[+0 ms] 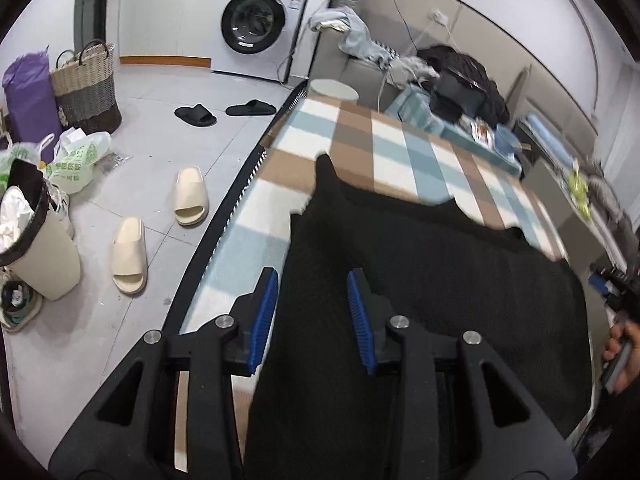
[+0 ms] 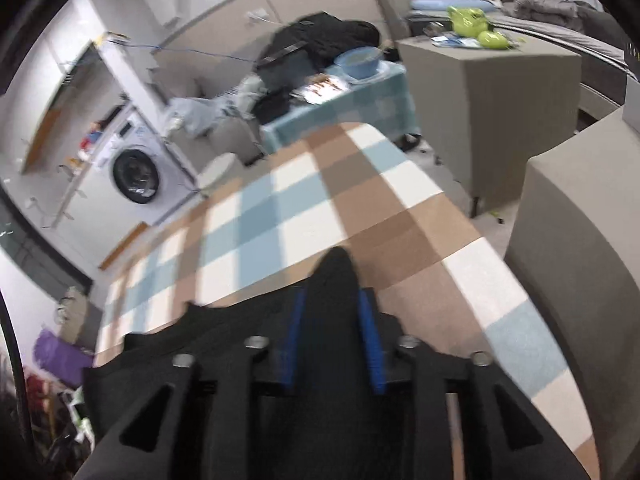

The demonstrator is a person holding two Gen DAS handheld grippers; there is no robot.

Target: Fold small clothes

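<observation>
A black knit garment (image 1: 440, 272) lies spread over the near part of the table with the brown, blue and white checked cloth (image 1: 360, 140). Its left corner rises in a point beyond my left gripper (image 1: 312, 274), whose blue pads are shut on the bunched edge of the fabric. At the right edge of the left wrist view, a hand (image 1: 620, 352) holds the other gripper. In the right wrist view, my right gripper (image 2: 331, 296) is shut on the garment (image 2: 334, 276), which sticks out past the fingertips as a narrow peak above the checked table (image 2: 280, 208). The fabric hides the middle of both grippers.
Left of the table on the tiled floor are cream slippers (image 1: 192, 196), black slippers (image 1: 196, 114), a woven basket (image 1: 86, 84), a lined bin (image 1: 36, 248) and a washing machine (image 1: 256, 20). Beyond the table stands a white stool (image 1: 334, 90). Right are a cluttered low table (image 2: 360, 92) and grey sofa blocks (image 2: 492, 112).
</observation>
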